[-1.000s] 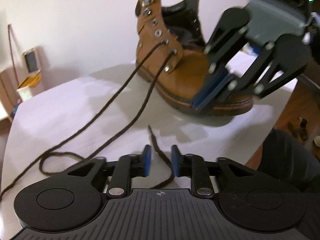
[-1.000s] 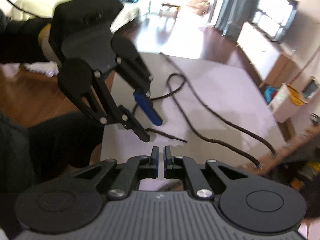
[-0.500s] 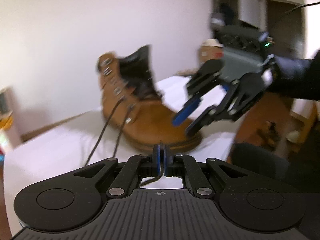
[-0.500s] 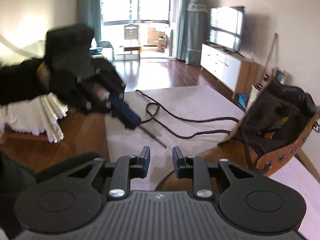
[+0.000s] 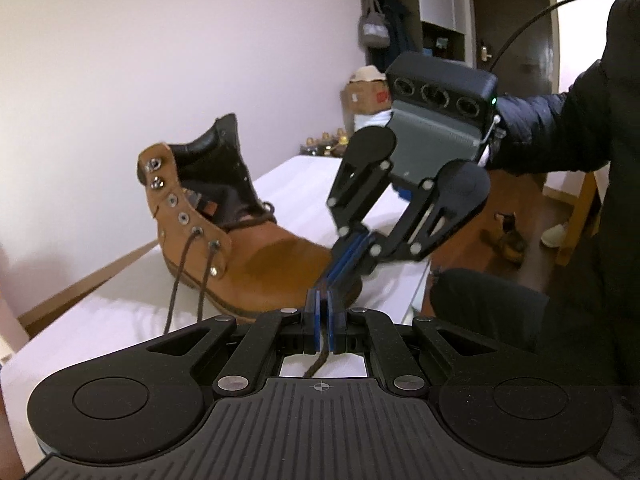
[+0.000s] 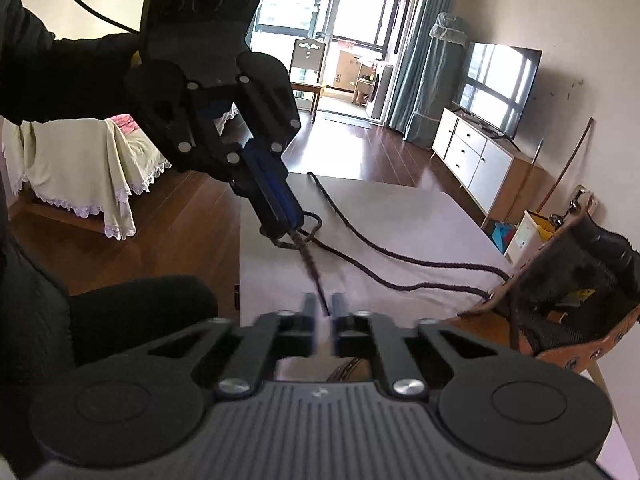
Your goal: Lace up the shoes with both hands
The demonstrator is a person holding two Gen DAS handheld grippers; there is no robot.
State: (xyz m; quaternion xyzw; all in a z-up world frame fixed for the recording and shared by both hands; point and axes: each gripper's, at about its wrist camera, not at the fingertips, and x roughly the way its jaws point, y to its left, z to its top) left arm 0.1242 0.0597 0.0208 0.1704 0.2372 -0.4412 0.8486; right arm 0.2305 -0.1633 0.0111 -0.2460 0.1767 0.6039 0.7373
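Pinching lace [image 5: 320,362], grippers tip-to-tip.

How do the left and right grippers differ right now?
The left gripper is clamped on the lace; the right gripper shows a narrow gap around the lace's tip, grip unclear. The left holds further along the lace, the right at its end. Both face each other.

Two wrist cameras, facing each other across the tabletop [image 5: 120,320]

My left view looks close along its fingers toward the boot [image 5: 240,248] and wall; my right looks back toward the living room. Both share the lace [image 6: 312,268] and each other's gripper.
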